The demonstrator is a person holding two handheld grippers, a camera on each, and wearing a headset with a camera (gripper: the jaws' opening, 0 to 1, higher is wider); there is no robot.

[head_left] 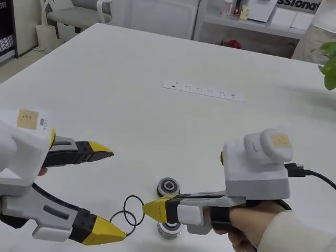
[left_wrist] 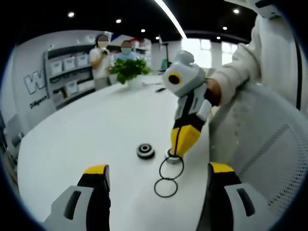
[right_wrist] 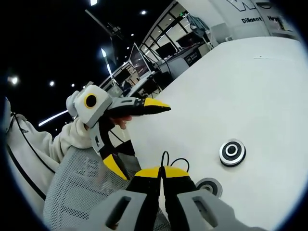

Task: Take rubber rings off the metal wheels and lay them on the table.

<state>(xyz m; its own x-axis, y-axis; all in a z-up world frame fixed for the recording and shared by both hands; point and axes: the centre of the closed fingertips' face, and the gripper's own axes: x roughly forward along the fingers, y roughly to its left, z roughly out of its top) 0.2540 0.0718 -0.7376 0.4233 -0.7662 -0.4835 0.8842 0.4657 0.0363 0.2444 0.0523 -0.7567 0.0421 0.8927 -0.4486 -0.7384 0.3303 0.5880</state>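
Hanging from right claw [head_left: 149,208], rubber ring [head_left: 134,208].

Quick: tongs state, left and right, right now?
Left tongs: open, jaws wide apart, holding nothing.
Right tongs: shut, pinching a rubber ring.

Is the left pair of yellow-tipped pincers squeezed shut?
No, the left gripper is open: its two yellow-tipped jaws stand wide apart in its own view.
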